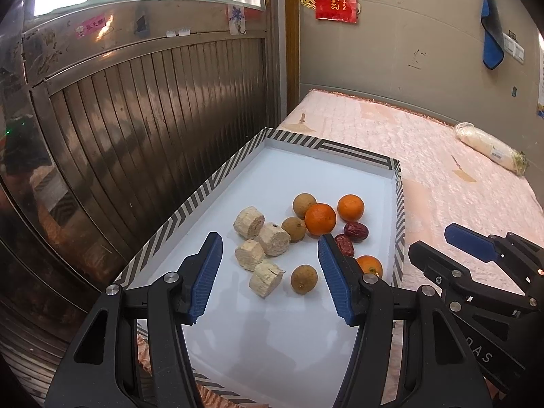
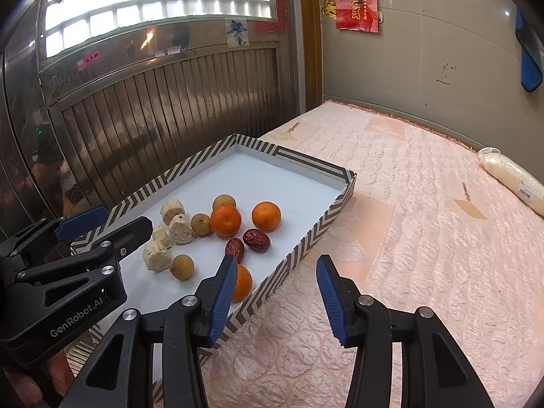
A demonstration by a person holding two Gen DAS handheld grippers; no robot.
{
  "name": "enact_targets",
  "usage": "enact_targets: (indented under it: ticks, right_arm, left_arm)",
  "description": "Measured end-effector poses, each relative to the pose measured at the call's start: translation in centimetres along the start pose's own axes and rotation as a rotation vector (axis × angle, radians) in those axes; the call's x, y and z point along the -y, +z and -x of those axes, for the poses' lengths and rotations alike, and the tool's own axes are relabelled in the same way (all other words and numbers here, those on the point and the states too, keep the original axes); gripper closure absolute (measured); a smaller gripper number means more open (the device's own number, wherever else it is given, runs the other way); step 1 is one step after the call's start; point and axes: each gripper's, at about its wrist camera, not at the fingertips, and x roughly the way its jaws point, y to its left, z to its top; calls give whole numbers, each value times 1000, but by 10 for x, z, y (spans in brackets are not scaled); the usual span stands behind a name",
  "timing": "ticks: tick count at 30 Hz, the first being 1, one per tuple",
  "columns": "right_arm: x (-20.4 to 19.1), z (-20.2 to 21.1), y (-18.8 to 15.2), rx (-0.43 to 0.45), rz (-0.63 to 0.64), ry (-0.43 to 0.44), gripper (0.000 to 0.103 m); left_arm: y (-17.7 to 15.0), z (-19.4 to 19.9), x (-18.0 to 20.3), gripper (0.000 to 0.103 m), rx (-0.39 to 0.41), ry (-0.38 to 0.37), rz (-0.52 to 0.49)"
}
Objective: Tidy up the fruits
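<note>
Fruit all in the striped tray (image 1: 217,176) at the bed's (image 2: 425,238) left edge: three oranges (image 1: 320,218), three brown longans (image 1: 304,279), two red dates (image 1: 356,231), four pale chunks (image 1: 248,222). Left gripper (image 1: 270,275) over the tray, fingers (image 1: 207,272) partly open, holding nothing. Right gripper (image 2: 277,297) over the tray's right edge, fingers (image 2: 224,295) partly open, empty too.

Your left gripper (image 1: 270,273) and right gripper (image 2: 277,295) share black skeletal frames, silver round bolts and ribbed blue pads (image 2: 222,301), with white GenRobot.AI lettering on the left's side.
</note>
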Motion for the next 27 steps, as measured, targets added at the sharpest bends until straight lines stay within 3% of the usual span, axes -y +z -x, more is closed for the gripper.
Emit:
enact_targets:
  ticks: [27]
  right_arm:
    - [-2, -5, 0, -16, -5, -2, 56]
  left_arm:
    - [2, -4, 0, 44, -11, 4, -4]
